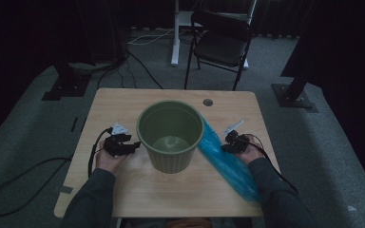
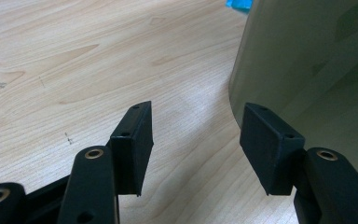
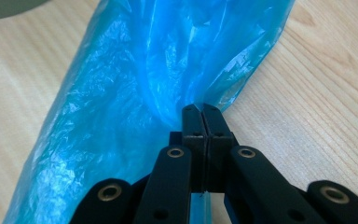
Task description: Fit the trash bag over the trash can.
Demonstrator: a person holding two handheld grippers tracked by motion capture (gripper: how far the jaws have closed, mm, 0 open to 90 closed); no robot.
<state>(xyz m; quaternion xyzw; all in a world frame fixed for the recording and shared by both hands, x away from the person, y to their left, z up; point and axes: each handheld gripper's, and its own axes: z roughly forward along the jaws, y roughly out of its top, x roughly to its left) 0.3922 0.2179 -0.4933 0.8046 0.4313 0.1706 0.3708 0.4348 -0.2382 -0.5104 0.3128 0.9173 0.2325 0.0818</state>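
Currently, at the left of the high view, the left gripper [image 1: 134, 145] rests low on the wooden table [image 1: 123, 102], just beside the green bin [image 1: 170, 135]. In the left gripper view its jaws stand well apart with bare table between them, and the right-hand pad [image 2: 270, 144] sits close against the bin's [image 2: 307, 79] curved wall; whether it touches cannot be told.

The bin stands upright at the middle of the table, open mouth up, with no liner in it.

To its right, the blue plastic bag [image 1: 225, 161] lies stretched along the table from the bin's rim down toward the near edge. The right gripper [image 1: 225, 147] is clamped on it: in the right gripper view the jaws are pressed together with a gathered fold of the bag [image 3: 135, 93] pinched at their tips.

Judging from this, the step in hand looks like lining the bin, with the bag gripped but not yet opened. The next move likely calls for the left gripper to take the opposite edge of the film, so the mouth can be spread and drawn over the rim. Thin film may slip or tear if pulled hard.
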